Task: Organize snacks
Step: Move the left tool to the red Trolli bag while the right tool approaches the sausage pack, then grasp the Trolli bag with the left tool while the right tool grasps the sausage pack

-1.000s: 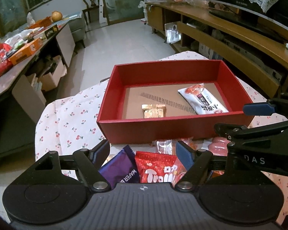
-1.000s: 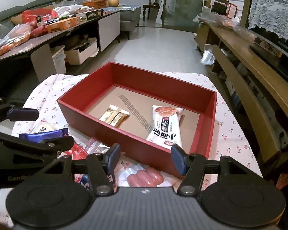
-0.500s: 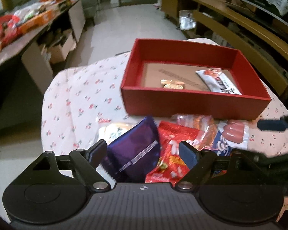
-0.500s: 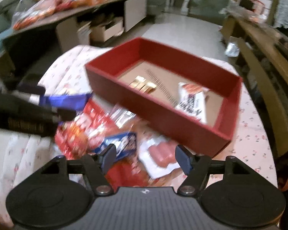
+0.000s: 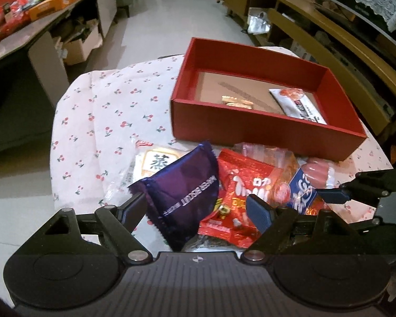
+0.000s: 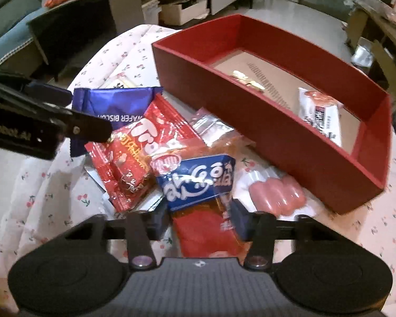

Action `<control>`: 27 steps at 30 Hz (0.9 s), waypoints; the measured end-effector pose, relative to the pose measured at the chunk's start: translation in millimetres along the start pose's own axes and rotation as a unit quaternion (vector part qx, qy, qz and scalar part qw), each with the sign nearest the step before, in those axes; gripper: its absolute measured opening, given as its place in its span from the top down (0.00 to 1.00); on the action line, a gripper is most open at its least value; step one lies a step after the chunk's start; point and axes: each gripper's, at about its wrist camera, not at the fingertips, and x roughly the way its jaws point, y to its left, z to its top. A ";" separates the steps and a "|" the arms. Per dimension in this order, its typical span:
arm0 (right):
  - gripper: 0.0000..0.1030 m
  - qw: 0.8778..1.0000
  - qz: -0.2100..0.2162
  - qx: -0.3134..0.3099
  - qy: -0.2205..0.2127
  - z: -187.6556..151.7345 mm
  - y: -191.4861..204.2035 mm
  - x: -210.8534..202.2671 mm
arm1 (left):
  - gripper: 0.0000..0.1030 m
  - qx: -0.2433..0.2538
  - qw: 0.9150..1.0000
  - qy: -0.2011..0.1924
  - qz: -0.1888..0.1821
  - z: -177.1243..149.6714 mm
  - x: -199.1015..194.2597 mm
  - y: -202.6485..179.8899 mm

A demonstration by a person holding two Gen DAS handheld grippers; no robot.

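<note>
Both grippers pitched steeply down over the snack pile. Left gripper [image 5: 196, 208] jaws apart, straddling purple wafer pack [image 5: 183, 192]. Right gripper [image 6: 202, 218] jaws closing around orange-red packet [image 6: 206, 227].

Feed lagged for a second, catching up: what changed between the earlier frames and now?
Both grippers dropped toward the snack pile. The right gripper is closing around the red-orange packet; the left gripper widened and now straddles the purple wafer packet, open. Unchanged: the red box still holds the gold packet and white packet.
</note>
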 end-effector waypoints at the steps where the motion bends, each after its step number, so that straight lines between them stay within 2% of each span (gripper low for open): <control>1: 0.55 1.000 0.002 0.006 0.002 -2.8 -1.1 -3.2 | 0.16 0.003 1.000 0.000 0.000 -0.5 0.1 -1.7; 5: 0.59 1.000 0.005 0.026 0.000 -14.2 -5.7 -21.2 | 0.16 0.020 1.000 0.006 -0.005 -2.5 5.8 -12.9; 8: 0.59 0.999 0.000 0.045 -0.004 -21.6 -12.3 -33.8 | 0.16 0.050 0.999 0.011 -0.002 -3.9 15.3 -29.1; 12: 0.60 0.999 -0.014 0.052 0.001 -33.6 -15.9 -40.1 | 0.16 0.131 0.991 0.016 0.034 -5.3 34.8 -57.6; 15: 0.59 0.999 -0.024 0.048 0.011 -41.9 -17.5 -36.8 | 0.22 0.155 0.986 0.033 0.055 -11.8 46.2 -67.7; 16: 0.58 0.999 -0.023 0.045 0.013 -42.7 -16.7 -35.5 | 0.30 0.160 0.985 0.036 0.052 -13.8 45.4 -69.5; 19: 0.51 0.998 -0.032 0.045 0.028 -45.2 -19.0 -31.1 | 0.35 0.147 0.987 0.051 0.043 -14.5 38.8 -70.4; 22: 0.44 0.997 -0.024 0.064 0.038 -45.9 -27.6 -26.0 | 0.37 0.166 0.985 0.049 0.030 -19.2 31.6 -74.1; 27: 0.33 0.995 -0.040 0.066 0.057 -53.2 -32.4 -13.4 | 0.35 0.158 0.986 0.056 0.009 -22.4 32.4 -70.7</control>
